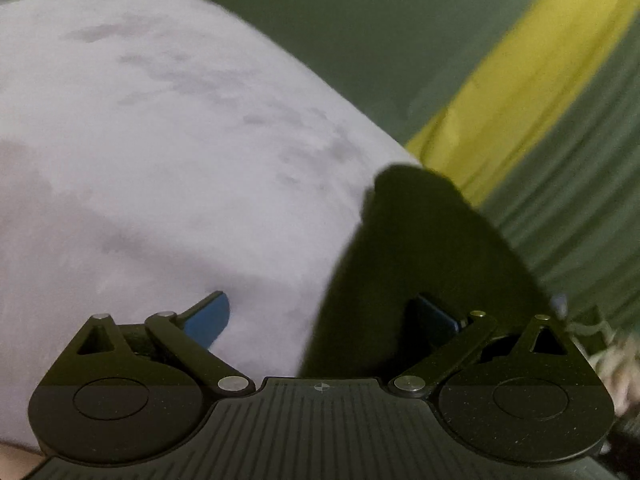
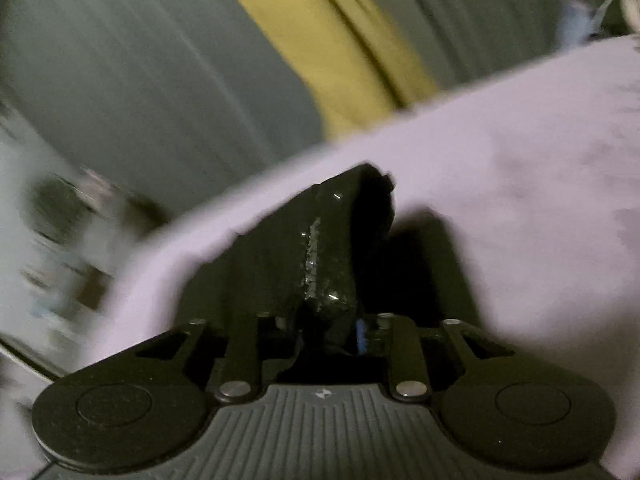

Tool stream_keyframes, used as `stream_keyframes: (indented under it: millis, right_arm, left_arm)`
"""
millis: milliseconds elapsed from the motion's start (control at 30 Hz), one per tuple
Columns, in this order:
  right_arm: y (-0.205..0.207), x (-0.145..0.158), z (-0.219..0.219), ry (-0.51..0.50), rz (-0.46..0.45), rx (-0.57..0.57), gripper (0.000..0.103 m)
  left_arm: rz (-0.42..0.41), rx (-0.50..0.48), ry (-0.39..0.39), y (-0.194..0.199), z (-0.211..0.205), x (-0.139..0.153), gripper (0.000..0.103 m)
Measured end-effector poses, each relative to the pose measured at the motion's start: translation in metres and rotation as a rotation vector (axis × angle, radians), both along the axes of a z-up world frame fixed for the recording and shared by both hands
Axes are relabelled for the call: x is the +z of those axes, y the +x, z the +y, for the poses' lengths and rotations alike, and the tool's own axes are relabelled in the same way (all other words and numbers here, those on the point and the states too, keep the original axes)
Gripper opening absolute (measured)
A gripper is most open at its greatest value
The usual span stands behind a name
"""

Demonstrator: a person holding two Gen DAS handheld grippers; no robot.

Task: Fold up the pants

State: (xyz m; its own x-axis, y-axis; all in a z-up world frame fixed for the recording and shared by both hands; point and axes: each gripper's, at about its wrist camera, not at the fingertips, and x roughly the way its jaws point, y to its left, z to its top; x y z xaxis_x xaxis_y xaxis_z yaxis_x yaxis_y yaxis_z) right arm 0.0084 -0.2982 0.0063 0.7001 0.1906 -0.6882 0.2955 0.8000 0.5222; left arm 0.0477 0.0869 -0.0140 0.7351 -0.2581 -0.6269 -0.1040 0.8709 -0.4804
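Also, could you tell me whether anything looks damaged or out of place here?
Yes: one finger of the right gripper carries a crinkled, glossy black wrap, like a tape repair. The pale lilac pants are bunched around it over the green sheet; otherwise nothing stands out, though both views are blurred.

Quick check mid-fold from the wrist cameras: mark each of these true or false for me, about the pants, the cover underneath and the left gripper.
1. The pants are pale lilac. True.
2. The pants lie over a green cover with a yellow stripe. True.
3. The left gripper has its fingers pressed together. False: they stand wide apart.
4. The pads on the left gripper are red. False: they are blue.
5. The pants hide the cover completely in the left wrist view. False: green cover shows beyond the cloth's edge.
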Motion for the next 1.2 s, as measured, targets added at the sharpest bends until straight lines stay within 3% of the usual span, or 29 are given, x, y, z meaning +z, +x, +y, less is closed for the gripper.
stream_keyframes:
  millis: [100, 167, 233, 267, 333, 400, 533, 600, 667, 733, 767, 833, 867, 1067, 1200]
  right_arm:
    - [0.002, -0.015, -0.025, 0.231, -0.005, -0.045, 0.054]
    - [0.009, -0.021, -0.031, 0.311, -0.004, -0.028, 0.062]
    - [0.019, -0.026, -0.032, 0.341, 0.007, -0.023, 0.062]
    - [0.024, -0.026, -0.031, 0.335, 0.012, -0.017, 0.061]
    - [0.020, -0.024, -0.016, 0.278, 0.006, -0.009, 0.036]
    - [0.020, -0.012, -0.001, 0.176, -0.030, 0.021, 0.025]
    - [-0.001, 0.024, 0.019, 0.010, -0.126, 0.053, 0.020]
    - [-0.014, 0.037, 0.021, -0.035, -0.177, 0.048, 0.020]
    - [-0.018, 0.045, 0.024, -0.077, -0.182, 0.042, 0.020]
    - [-0.020, 0.038, 0.019, -0.097, -0.147, 0.045, 0.020]
    - [-0.012, 0.030, 0.022, -0.133, -0.102, 0.049, 0.025]
    - [-0.001, 0.008, 0.022, -0.237, 0.006, 0.067, 0.044]
    - [0.001, 0.006, 0.019, -0.229, 0.027, 0.048, 0.052]
    - [-0.005, 0.041, 0.013, -0.231, 0.004, 0.054, 0.070]
    - [-0.015, 0.068, 0.015, -0.384, -0.025, -0.032, 0.077]
  left_arm:
    - [0.013, 0.005, -0.041, 0.001, 0.006, -0.003, 0.102]
    - [0.019, 0.011, -0.054, 0.003, 0.007, -0.004, 0.102]
    - [0.015, 0.013, -0.033, 0.003, 0.004, -0.004, 0.102]
    - [0.012, 0.016, -0.030, 0.003, 0.003, -0.004, 0.102]
    - [-0.003, 0.019, -0.057, 0.002, 0.005, -0.003, 0.102]
    - [-0.031, 0.017, -0.080, -0.003, 0.007, -0.001, 0.099]
    - [-0.105, -0.026, -0.099, -0.011, 0.006, 0.007, 0.098]
    - [-0.126, -0.059, -0.053, -0.013, -0.003, 0.011, 0.098]
    - [-0.096, -0.087, 0.004, -0.010, -0.012, 0.009, 0.098]
    - [-0.016, -0.101, 0.067, -0.001, -0.022, 0.002, 0.099]
    - [0.005, -0.109, 0.102, 0.002, -0.027, 0.000, 0.100]
    - [-0.019, -0.109, 0.186, 0.000, -0.037, 0.003, 0.101]
    - [-0.030, -0.107, 0.207, -0.002, -0.039, 0.004, 0.101]
    - [-0.087, -0.069, 0.170, -0.010, -0.030, 0.011, 0.100]
    - [-0.114, -0.056, 0.167, -0.008, -0.029, 0.012, 0.100]
